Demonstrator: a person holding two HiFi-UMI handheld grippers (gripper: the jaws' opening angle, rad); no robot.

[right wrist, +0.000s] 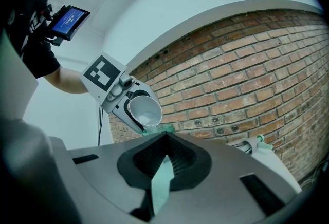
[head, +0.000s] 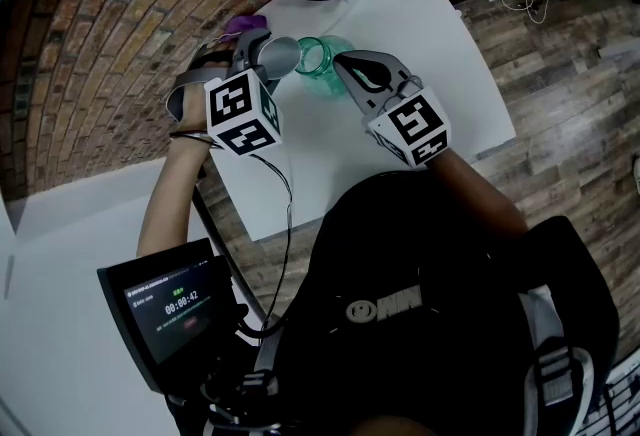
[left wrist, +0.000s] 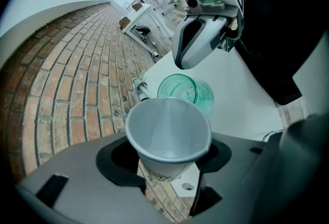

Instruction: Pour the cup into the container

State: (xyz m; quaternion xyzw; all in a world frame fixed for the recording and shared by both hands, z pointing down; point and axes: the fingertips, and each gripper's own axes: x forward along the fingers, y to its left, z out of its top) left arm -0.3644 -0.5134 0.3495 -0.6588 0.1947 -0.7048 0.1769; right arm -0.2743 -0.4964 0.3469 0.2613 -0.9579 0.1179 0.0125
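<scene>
The left gripper (left wrist: 165, 169) has its two fingers squeezed on the sides of a white paper cup (left wrist: 167, 128). They hold it low down near the bottom, so the top is free for pouring. The cup is tipped over, with its open top leaning toward the green jar (head: 326, 66). Its rim hangs just above the jar's mouth, so whatever comes out falls inside and not on the white table (head: 440, 84). The jar stands upright on the table, near the brick wall (head: 120, 14). The right gripper (head: 350, 74) comes in from the side, and its fingers are pinched shut on the jar's thin green wall at the rim. I think it does that so the jar does not slide or fall over while the cup pours. I cannot see anything running out of the cup, and the inside looks white and bare, so the pouring is likely almost done. Next, the cup probably needs to be turned back up.
</scene>
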